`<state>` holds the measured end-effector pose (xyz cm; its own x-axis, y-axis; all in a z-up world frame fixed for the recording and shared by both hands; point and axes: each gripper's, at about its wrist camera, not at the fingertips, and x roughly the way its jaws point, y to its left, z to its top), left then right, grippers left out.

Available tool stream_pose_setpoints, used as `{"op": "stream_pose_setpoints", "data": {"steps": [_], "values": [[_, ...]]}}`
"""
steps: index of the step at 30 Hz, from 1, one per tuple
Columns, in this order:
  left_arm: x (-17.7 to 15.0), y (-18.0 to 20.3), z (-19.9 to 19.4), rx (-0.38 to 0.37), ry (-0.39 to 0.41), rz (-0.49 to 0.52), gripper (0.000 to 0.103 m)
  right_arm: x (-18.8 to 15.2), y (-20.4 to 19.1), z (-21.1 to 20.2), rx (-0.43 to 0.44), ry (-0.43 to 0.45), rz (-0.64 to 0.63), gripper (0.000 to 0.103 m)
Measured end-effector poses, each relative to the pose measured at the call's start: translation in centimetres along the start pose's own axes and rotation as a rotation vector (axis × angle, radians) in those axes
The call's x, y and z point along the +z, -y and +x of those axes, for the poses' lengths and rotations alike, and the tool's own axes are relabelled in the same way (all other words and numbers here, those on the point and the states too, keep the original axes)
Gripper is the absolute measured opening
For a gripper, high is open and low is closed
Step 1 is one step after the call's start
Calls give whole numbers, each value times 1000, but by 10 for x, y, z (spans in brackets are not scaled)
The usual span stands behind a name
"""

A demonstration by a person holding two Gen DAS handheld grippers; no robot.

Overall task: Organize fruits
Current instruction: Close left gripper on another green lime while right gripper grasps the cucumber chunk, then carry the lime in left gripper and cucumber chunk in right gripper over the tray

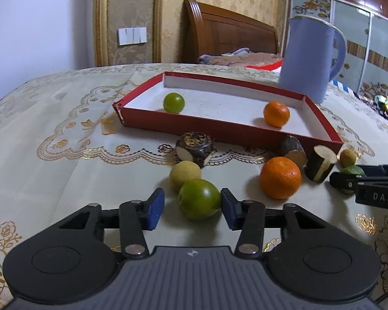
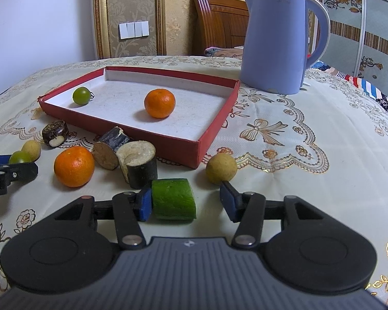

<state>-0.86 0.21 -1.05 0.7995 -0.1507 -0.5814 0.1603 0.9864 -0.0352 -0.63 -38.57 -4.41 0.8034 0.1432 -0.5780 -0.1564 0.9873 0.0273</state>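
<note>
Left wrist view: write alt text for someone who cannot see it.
The left hand-held gripper straddles a green fruit on a patterned tablecloth, its blue pads beside it. Behind lie an orange, dark cut stalk pieces and a red tray holding two fruits.

Legible text is sparse. In the left wrist view, white capitals "DAS" stand on the black body of the right gripper (image 1: 335, 180) where it enters at the right edge; the lettering is cut off by the frame edge. In the right wrist view, white characters ".AI" stand on the black body of the left gripper (image 2: 2, 166) at the left edge, likewise cut off. A small white emblem sits on each grey ribbed housing, with no letters readable. A faint mark near the kettle (image 2: 273, 38) rim is illegible.
</note>
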Motion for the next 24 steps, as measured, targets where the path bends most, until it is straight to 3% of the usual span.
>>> {"op": "stream_pose_setpoints", "data": {"steps": [4, 8, 24], "values": [[0, 0, 0, -16, 0, 3, 39, 0, 1, 0, 0, 0, 0, 51], [0, 3, 0, -13, 0, 17, 34, 0, -2, -2, 17, 10, -21, 28], [0, 1, -2, -4, 3, 9, 34, -2, 4, -10, 28, 56, 22, 27]]}}
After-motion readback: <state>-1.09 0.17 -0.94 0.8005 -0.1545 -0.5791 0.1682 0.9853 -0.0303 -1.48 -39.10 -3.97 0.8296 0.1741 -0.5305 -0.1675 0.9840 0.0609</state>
